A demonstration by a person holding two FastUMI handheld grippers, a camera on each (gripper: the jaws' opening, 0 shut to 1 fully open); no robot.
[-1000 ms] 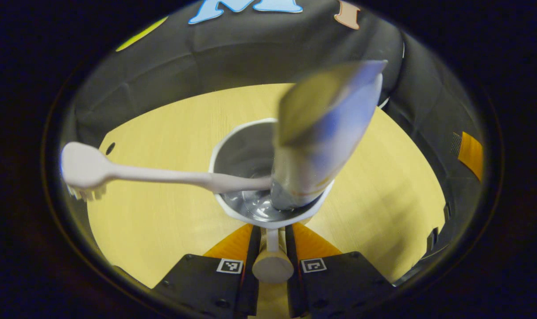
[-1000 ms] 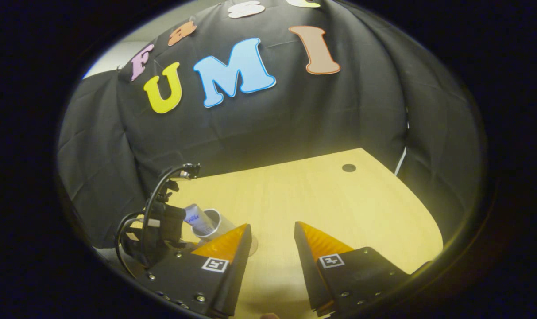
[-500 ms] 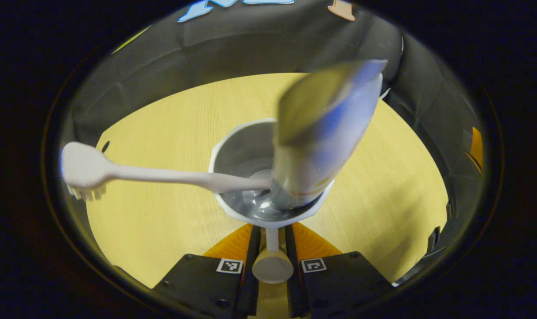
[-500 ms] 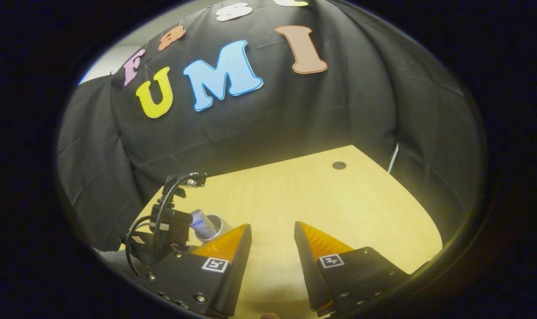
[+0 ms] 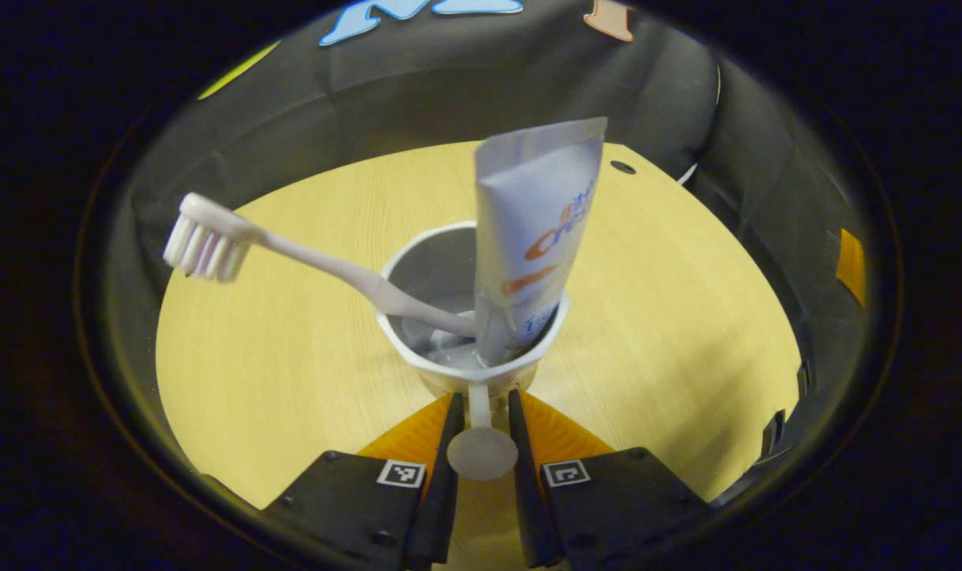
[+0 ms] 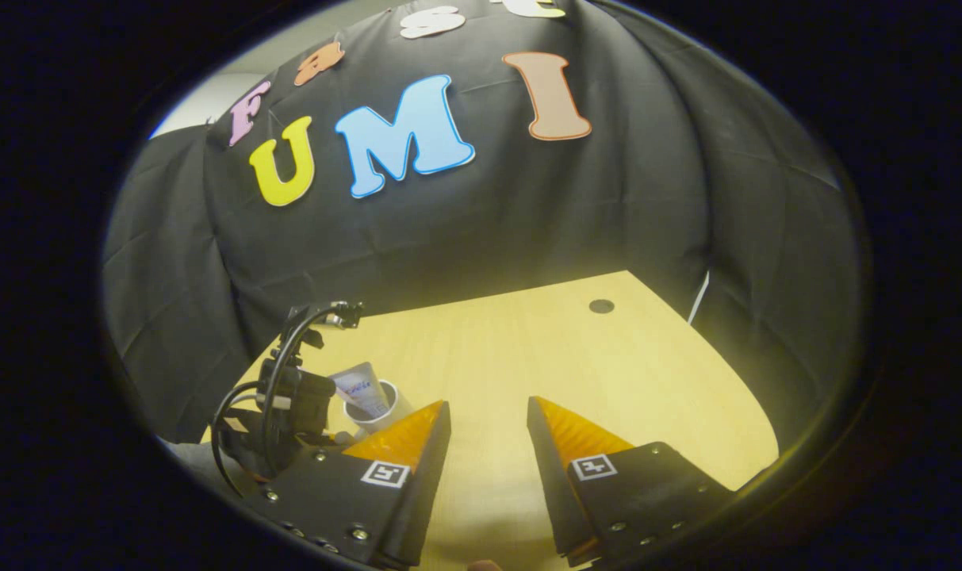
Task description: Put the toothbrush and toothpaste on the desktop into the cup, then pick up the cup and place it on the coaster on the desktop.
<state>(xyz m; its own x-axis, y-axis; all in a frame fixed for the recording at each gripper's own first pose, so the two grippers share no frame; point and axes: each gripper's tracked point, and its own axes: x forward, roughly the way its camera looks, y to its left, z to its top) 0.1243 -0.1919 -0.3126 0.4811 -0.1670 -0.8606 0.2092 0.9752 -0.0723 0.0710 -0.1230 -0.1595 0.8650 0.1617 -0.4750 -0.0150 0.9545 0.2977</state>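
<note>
Left gripper view, jaws: I have my left gripper (image 5: 481, 412) closed on the white handle (image 5: 481, 444) of the cup (image 5: 471, 317), both orange fingers pressing it at bottom centre.

Left gripper view, cup: it sits straight ahead of the jaws, mid-frame, over the wooden desktop (image 5: 671, 317); I judge it lifted, though I cannot be sure it is clear of the wood.

Left gripper view, contents: the toothbrush (image 5: 290, 258) leans out toward the upper left, bristle head highest; the toothpaste tube (image 5: 532, 238) stands nearly upright against the right of the rim, crimped end up.

Left gripper view, coaster: I cannot pick it out here.

Right gripper view, jaws: my right gripper (image 6: 488, 436) is open and empty at bottom centre, over bare desktop.

Right gripper view, other gripper: the left one appears at lower left with the cup and tube just beside my own left finger.

Key relation: the cup's long axis is vertical, handle pointing back into the left jaws, so the left hand is the one to carry it; both items are in, only the placing is left.
</note>
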